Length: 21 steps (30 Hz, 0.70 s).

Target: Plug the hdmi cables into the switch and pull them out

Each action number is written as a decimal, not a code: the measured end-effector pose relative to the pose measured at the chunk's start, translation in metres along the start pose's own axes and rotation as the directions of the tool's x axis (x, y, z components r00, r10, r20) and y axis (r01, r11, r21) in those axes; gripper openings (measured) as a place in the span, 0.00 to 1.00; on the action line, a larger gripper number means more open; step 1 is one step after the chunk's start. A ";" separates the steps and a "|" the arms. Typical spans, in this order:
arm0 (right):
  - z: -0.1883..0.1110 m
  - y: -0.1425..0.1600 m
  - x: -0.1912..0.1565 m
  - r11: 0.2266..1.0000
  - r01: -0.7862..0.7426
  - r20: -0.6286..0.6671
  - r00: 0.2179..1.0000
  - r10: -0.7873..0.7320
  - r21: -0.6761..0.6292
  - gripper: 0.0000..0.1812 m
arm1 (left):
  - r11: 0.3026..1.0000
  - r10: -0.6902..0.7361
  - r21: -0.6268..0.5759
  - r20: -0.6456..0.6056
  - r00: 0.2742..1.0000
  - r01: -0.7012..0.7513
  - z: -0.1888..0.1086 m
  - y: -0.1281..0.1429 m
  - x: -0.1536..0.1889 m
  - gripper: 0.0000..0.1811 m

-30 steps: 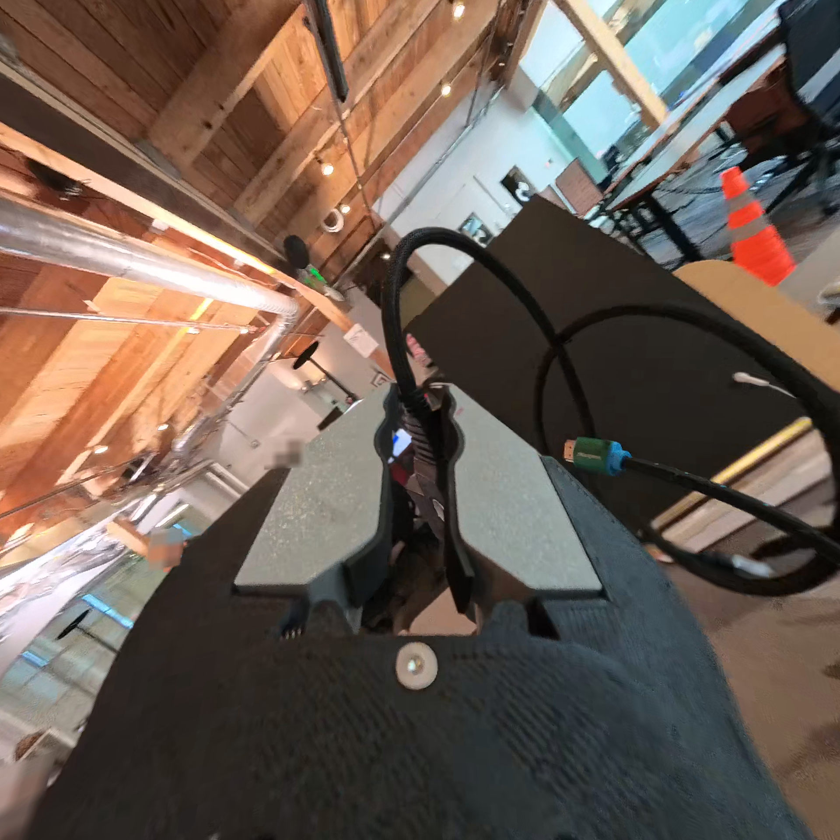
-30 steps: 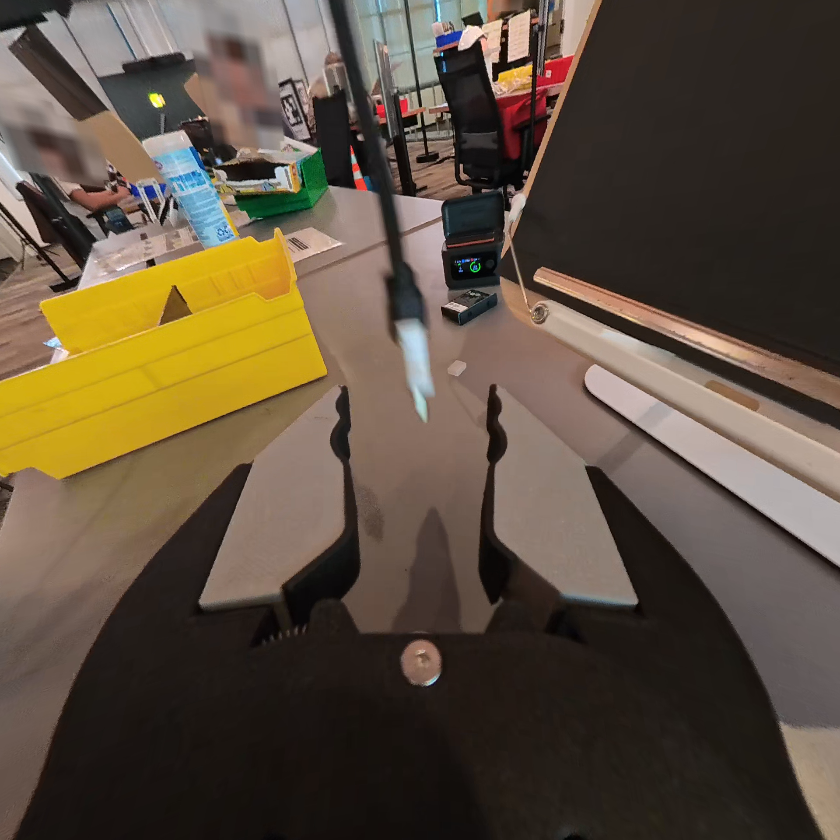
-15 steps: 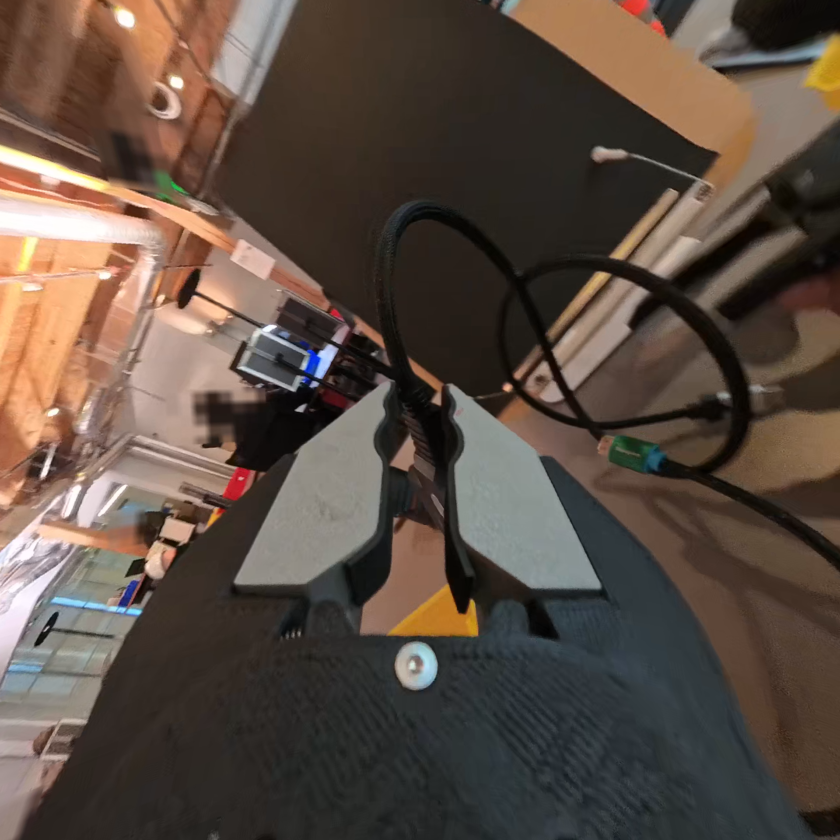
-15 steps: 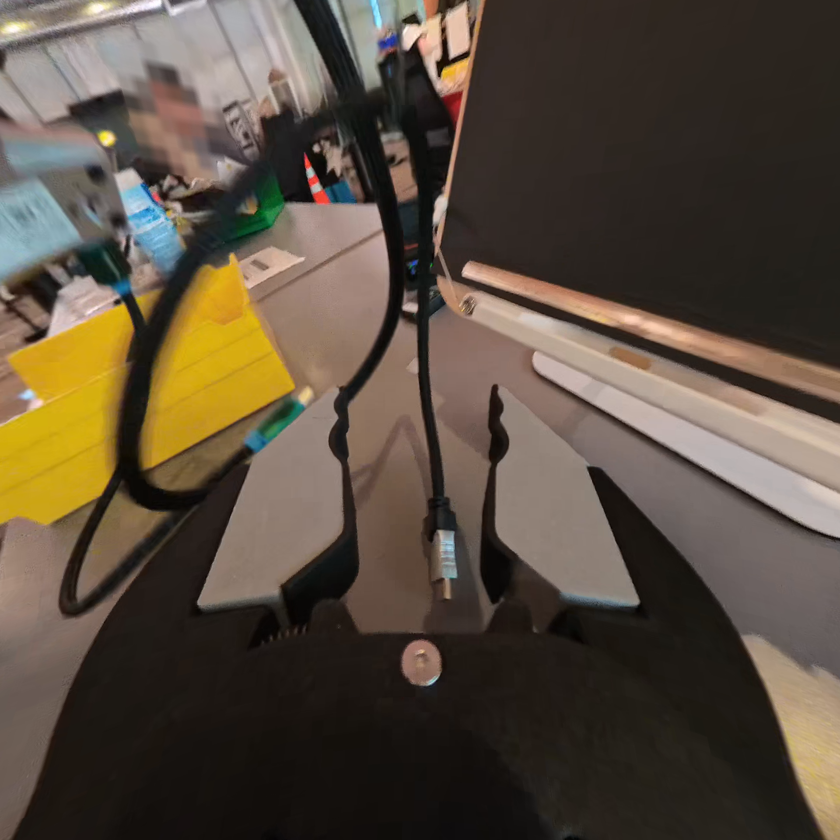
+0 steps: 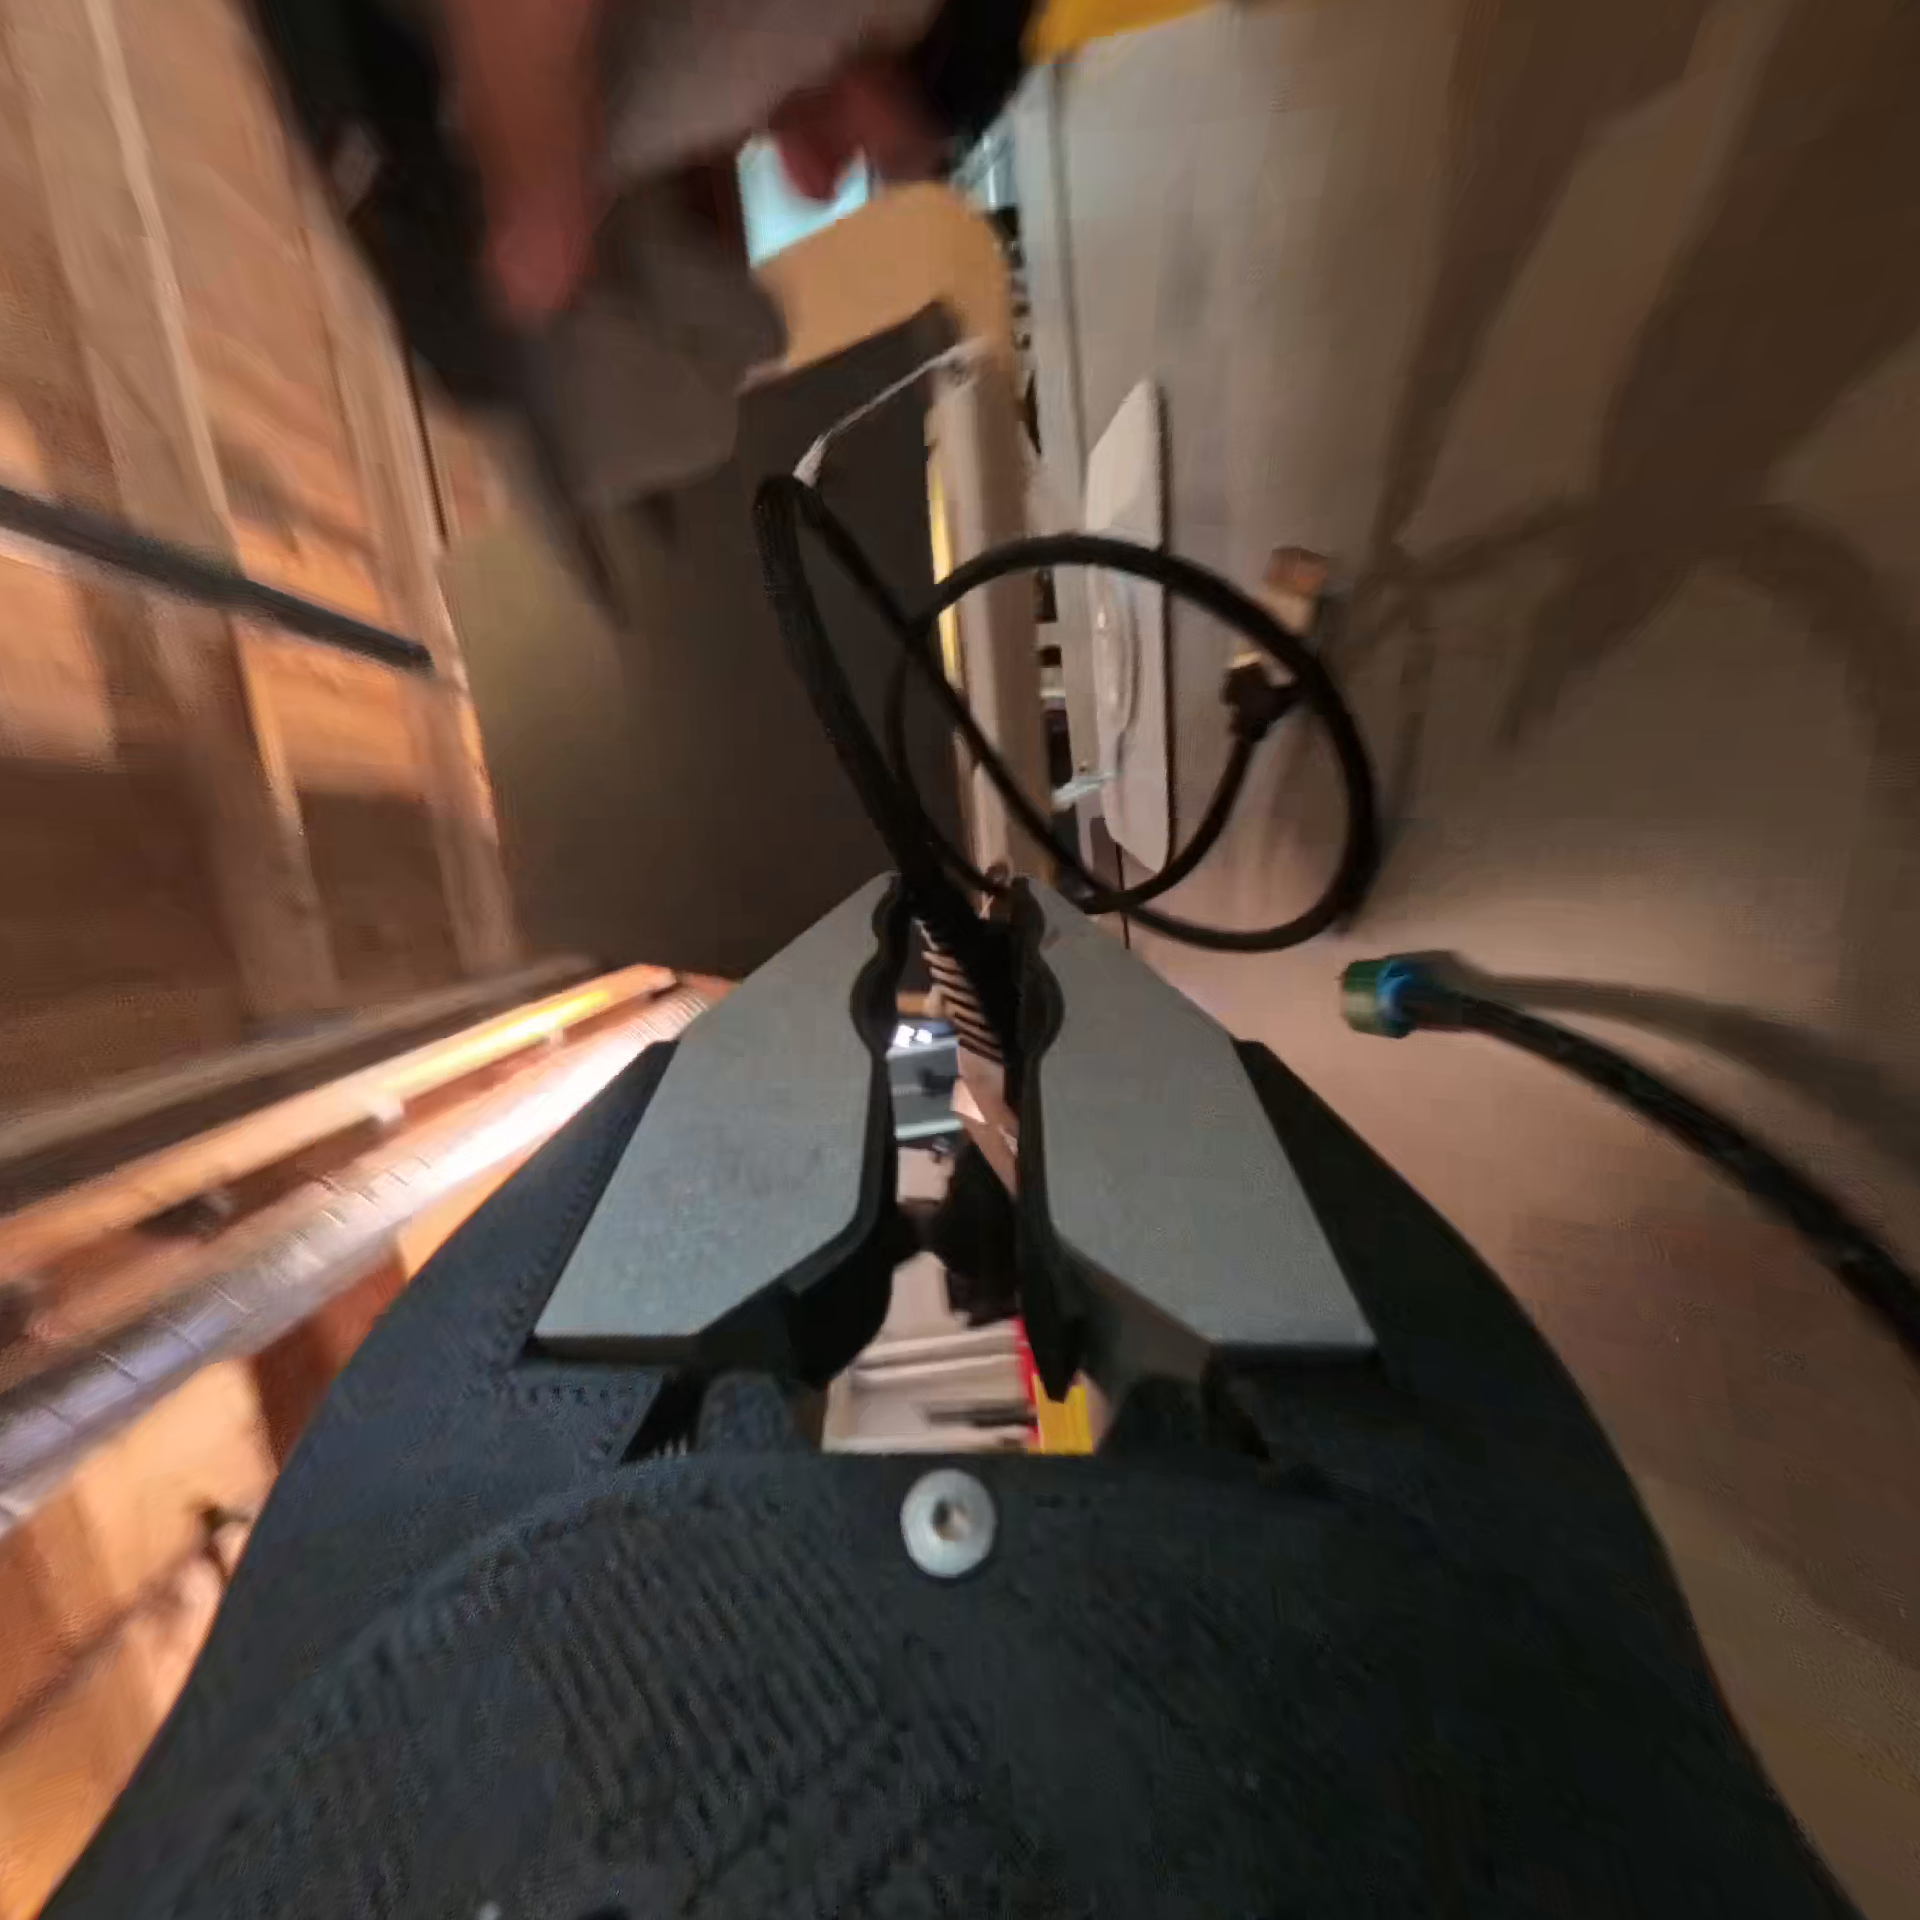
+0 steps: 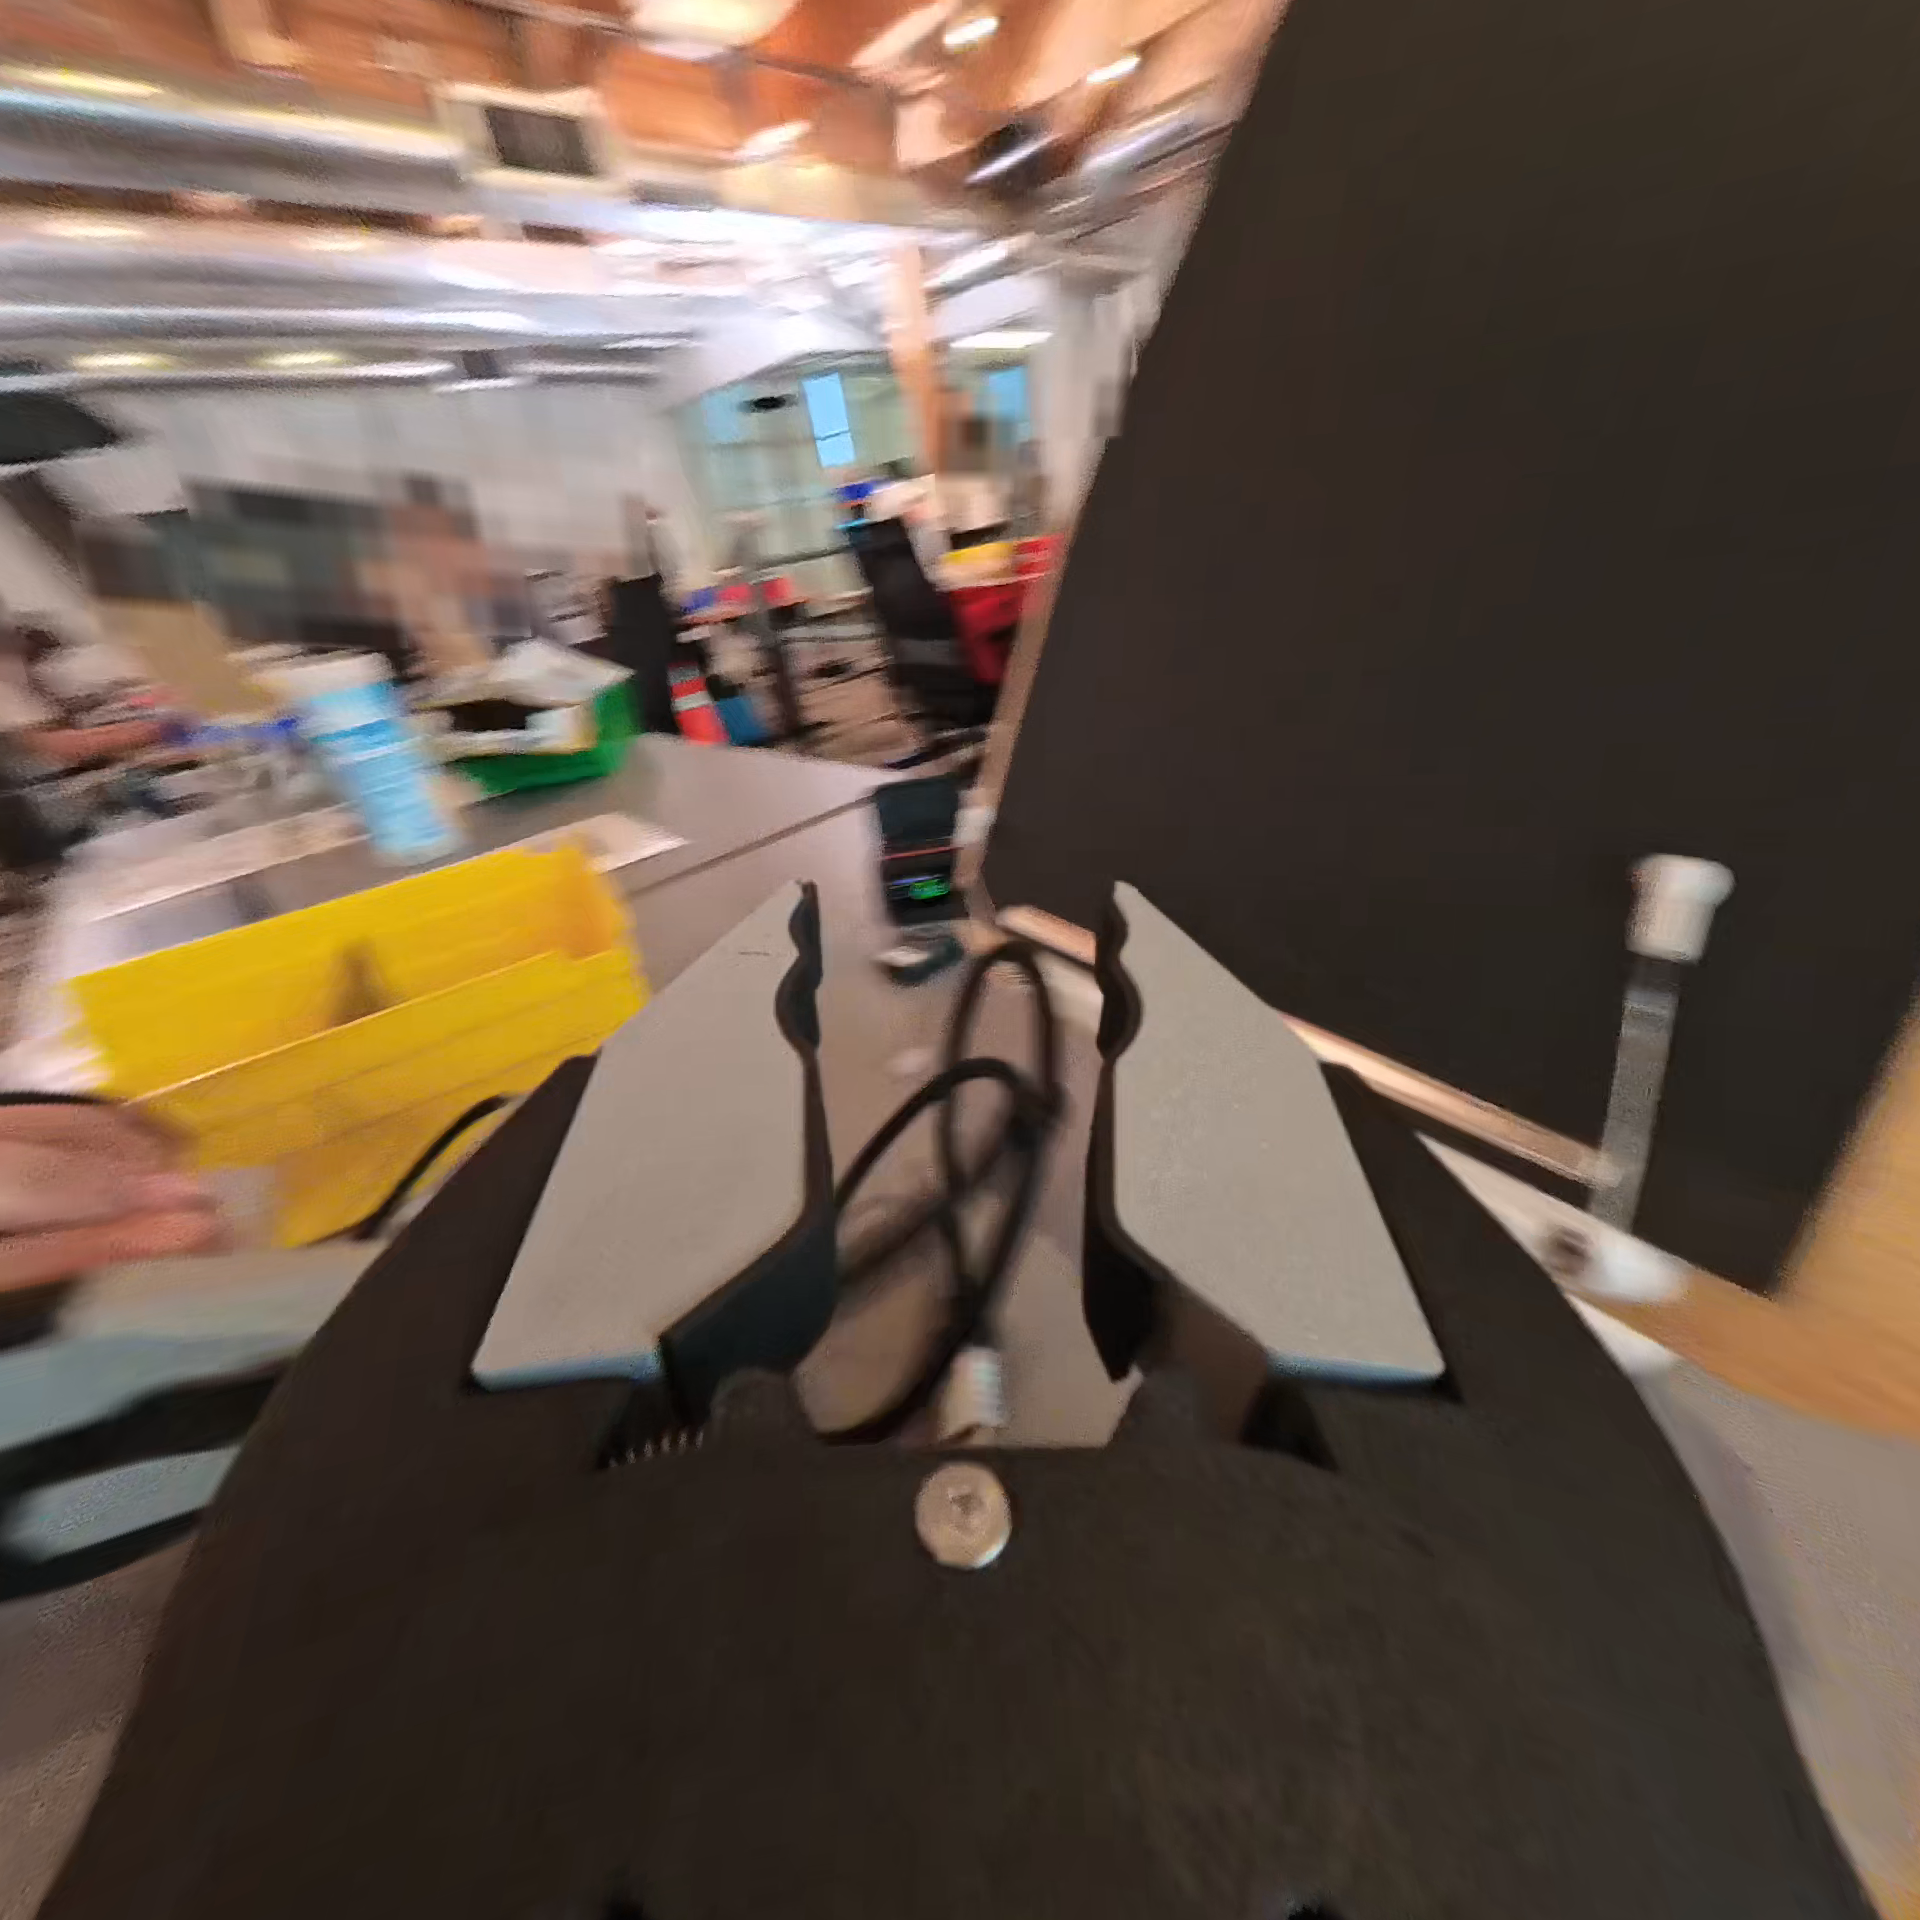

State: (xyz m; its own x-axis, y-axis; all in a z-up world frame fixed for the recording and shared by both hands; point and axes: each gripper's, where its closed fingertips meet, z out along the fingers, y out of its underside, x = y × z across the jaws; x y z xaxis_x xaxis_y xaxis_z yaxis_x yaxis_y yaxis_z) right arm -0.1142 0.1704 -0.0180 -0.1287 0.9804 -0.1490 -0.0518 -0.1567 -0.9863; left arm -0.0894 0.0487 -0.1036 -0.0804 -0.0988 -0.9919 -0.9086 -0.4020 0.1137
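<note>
Left tool: pressed together on the ribbed boot of a black braided cable, pinching it just behind its plug; plug end hidden between the fingers.
Right tool: spread wide, gripping nothing.
Thin cable: slack coil on the grey surface, seen between the right tool's fingers without touching them; silver plug loose at the near end.
Green-collared plug: free in the air to the right of the left tool, mated with nothing.
Switch: not identifiable in either view; both heavily motion-blurred.
Nearby: yellow bin to the left, black board to the right.
Done, as judged: one cable end secured in the left tool; every visible plug unmated.
Left, as judged: cannot tell whether plugging lies ahead or the cables are already pulled out; no port in sight to settle it.
Risk: loops crossing each other, likely to snag during any pull.
</note>
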 end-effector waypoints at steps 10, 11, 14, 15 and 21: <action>0.002 0.126 -0.121 0.742 0.068 0.465 0.816 0.343 -0.667 0.32 | 0.927 0.288 0.256 -0.018 0.957 -0.274 -0.024 -0.065 0.066 0.09; 0.000 0.143 -0.120 0.688 0.103 0.447 0.826 0.344 -0.719 0.32 | 0.918 0.304 0.272 -0.022 0.952 -0.287 -0.025 -0.067 0.069 0.09; -0.006 0.179 -0.112 0.576 0.186 0.415 0.861 0.295 -0.796 0.33 | 0.907 0.327 0.286 -0.014 0.945 -0.309 -0.025 -0.066 0.072 0.09; -0.008 0.186 -0.111 0.551 0.188 0.405 0.862 0.304 -0.813 0.33 | 0.909 0.319 0.289 -0.018 0.947 -0.301 -0.025 -0.065 0.071 0.09; 0.001 0.184 -0.093 0.509 -0.063 0.253 0.812 0.526 -0.858 0.41 | 0.908 0.327 0.253 0.073 0.942 -0.334 -0.025 -0.055 0.058 0.09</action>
State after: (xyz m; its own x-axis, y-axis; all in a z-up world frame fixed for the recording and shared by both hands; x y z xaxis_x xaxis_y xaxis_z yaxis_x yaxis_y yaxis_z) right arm -0.1129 0.0503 -0.1859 -0.3818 0.6838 -0.6218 0.8318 -0.0391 -0.5538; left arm -0.0337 0.0427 -0.1657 -0.4024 -0.1584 -0.9017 -0.9016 -0.1019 0.4203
